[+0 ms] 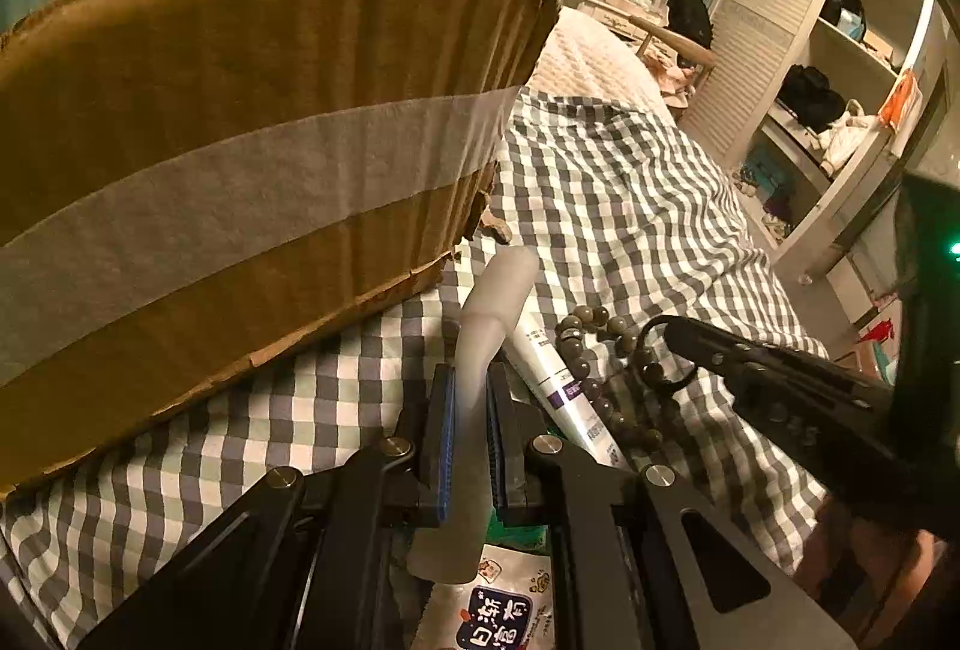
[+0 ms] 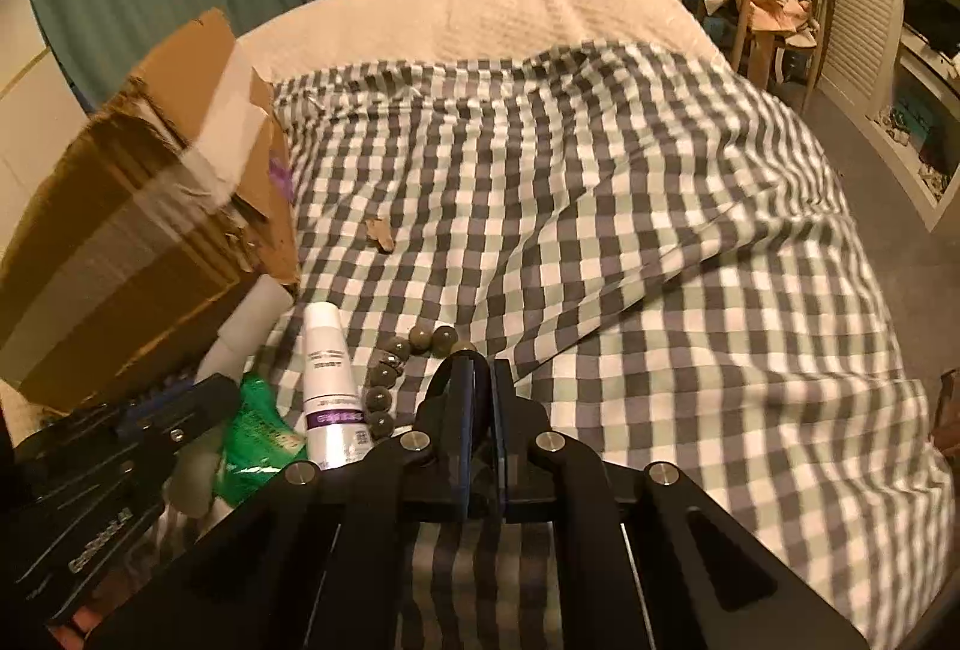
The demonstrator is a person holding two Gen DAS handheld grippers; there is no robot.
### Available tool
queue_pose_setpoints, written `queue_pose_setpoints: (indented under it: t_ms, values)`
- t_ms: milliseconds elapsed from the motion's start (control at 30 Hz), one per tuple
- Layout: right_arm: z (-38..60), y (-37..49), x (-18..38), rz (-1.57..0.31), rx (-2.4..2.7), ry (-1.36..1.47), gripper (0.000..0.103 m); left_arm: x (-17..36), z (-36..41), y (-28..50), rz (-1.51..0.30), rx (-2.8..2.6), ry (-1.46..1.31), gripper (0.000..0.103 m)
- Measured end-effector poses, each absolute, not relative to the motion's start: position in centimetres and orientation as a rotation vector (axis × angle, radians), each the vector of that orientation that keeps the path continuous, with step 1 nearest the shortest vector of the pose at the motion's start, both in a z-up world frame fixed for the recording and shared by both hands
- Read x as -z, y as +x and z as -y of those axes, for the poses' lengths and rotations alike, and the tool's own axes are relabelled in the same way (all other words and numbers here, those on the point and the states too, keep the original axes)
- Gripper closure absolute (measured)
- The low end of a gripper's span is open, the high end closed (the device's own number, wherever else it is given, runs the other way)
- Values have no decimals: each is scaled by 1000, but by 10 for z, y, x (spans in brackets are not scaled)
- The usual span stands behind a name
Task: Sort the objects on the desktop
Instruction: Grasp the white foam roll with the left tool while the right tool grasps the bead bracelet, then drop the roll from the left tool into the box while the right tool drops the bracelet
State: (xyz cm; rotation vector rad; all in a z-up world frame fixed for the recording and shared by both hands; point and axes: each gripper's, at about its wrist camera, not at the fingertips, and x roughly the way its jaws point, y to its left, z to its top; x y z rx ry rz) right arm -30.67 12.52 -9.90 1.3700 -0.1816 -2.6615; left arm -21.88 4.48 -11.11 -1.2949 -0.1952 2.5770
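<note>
My left gripper [image 1: 471, 380] is shut on a frosted white bottle [image 1: 480, 338] that points toward the corner of a taped cardboard box [image 1: 210, 170]. Right of the bottle a white tube with a purple label [image 1: 570, 392] lies on the checked cloth, next to a string of dark beads [image 1: 588, 350]. My right gripper [image 2: 483, 368] is shut with a thin black loop [image 2: 447, 374] caught at its tips, just right of the beads [image 2: 384, 380] and the tube [image 2: 327, 380]. From the left wrist view the right gripper [image 1: 672, 329] reaches in from the right.
A green packet [image 2: 258, 428] and a printed snack packet [image 1: 504, 608] lie under the left gripper [image 2: 180, 398]. A cardboard scrap [image 2: 381, 233] sits on the checked cloth [image 2: 600, 230] beside the box [image 2: 120, 260]. Shelves [image 1: 840, 80] and a chair [image 2: 774, 8] stand past the bed.
</note>
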Motion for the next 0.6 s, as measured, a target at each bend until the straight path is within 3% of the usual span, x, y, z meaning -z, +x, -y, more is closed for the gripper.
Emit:
queue_pose_setpoints:
  t_ms: [333, 600]
  values:
    - [-122, -253, 31, 158, 2709, 1299, 98, 77, -39, -183, 221, -2602, -1174, 94]
    - [-87, -213, -33, 103, 2725, 1175, 98, 12, -9, -148, 330, -2671, -987, 94]
